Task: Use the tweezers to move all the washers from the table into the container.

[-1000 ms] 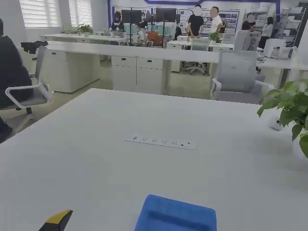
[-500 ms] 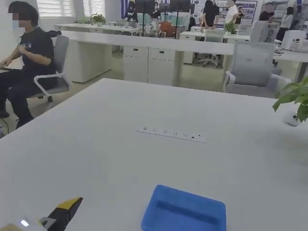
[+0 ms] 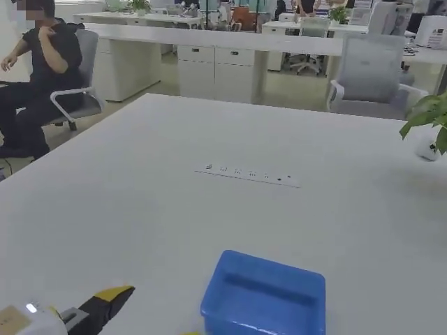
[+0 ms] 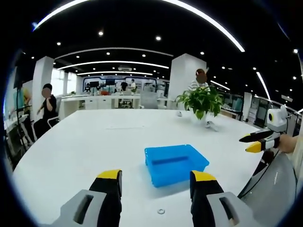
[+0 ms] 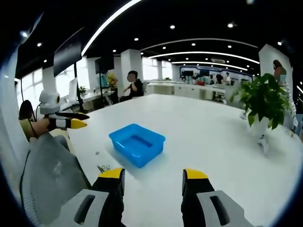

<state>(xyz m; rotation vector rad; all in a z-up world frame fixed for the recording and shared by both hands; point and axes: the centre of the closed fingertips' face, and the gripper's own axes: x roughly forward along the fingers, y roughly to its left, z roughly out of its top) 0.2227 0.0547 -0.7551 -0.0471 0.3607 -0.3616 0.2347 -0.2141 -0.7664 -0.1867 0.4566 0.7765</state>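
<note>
L tongs [image 4: 156, 175] & R tongs [image 5: 153, 173] released, empty; get tweezers first, pinch mid-shank, then go low at washer [image 4: 161, 211] btwn tabletop [image 4: 90, 142] edge & container [image 4: 175, 163].

Power strip [image 3: 246, 174] lies left of potted plant [image 3: 427, 120].

The head view looks forward and down across the white surface [image 3: 140, 209], with the blue container [image 3: 265, 296] close at its bottom edge. The left gripper view faces that container low over the surface, with the right gripper [image 4: 247, 143] at its right. The right gripper view faces it from the opposite side, with the left gripper [image 5: 85, 120] at its left.
</note>
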